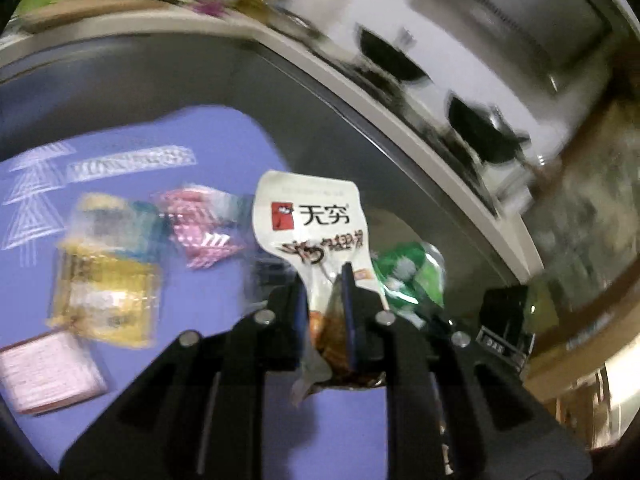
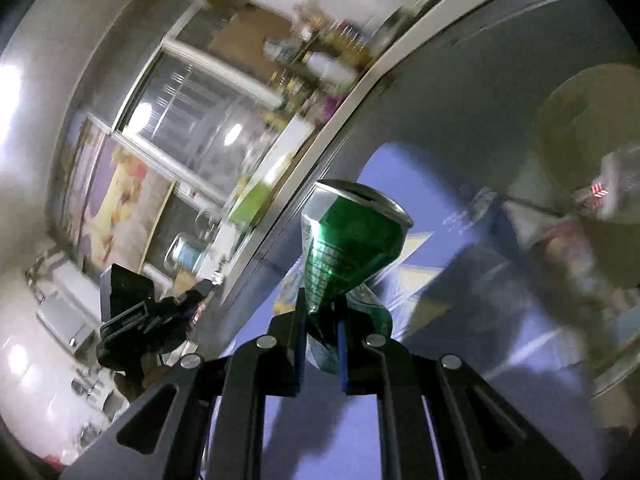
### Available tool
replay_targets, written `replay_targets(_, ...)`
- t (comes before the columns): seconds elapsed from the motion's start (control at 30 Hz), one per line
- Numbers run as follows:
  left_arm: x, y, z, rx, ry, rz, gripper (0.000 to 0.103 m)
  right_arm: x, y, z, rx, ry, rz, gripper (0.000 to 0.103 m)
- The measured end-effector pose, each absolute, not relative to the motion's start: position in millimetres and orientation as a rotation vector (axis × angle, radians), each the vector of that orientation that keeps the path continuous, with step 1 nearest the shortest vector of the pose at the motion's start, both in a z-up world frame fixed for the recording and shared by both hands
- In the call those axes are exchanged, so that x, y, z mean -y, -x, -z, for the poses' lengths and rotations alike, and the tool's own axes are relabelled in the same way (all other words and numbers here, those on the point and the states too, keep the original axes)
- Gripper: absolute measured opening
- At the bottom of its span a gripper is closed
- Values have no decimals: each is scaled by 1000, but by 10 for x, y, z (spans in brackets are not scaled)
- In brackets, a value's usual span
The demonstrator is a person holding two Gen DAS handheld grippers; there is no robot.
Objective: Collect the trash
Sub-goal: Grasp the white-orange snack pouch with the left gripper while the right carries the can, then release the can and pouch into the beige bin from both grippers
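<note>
My left gripper (image 1: 325,292) is shut on a white snack wrapper (image 1: 316,220) with black Chinese print and holds it above a blue mat (image 1: 168,152). My right gripper (image 2: 321,312) is shut on a crushed green can (image 2: 344,240), lifted above the mat (image 2: 404,168). The can also shows in the left wrist view (image 1: 408,276), just right of the wrapper. On the mat lie a yellow packet (image 1: 106,296), a pink striped wrapper (image 1: 200,232) and a pink-edged card (image 1: 46,368).
The mat lies on a grey table (image 1: 300,120) with a pale curved edge. A round tan bin or lid (image 2: 588,140) sits at the right in the right wrist view. The left gripper's body (image 2: 144,312) shows at the right wrist view's left. Blurred kitchen counter beyond.
</note>
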State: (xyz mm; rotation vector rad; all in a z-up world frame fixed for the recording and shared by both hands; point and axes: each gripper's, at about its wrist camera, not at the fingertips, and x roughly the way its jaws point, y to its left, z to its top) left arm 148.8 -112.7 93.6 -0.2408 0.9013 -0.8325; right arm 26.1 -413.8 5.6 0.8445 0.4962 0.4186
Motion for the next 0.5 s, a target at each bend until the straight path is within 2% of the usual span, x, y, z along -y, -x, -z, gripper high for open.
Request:
replay_targets(0.17,2453,-1700,-866,-940,161,960,15,4840,23,-138,-419,-803,-230,8)
replay_targets(0.3,3372,-1791,-777,-957,119,984,15,5385,56,-50,-433,-773,-87,8)
replay_targets(0.5,4150,-1994,-486,-1021,60,959,15,5764,-162,158,-469,-738,22,8)
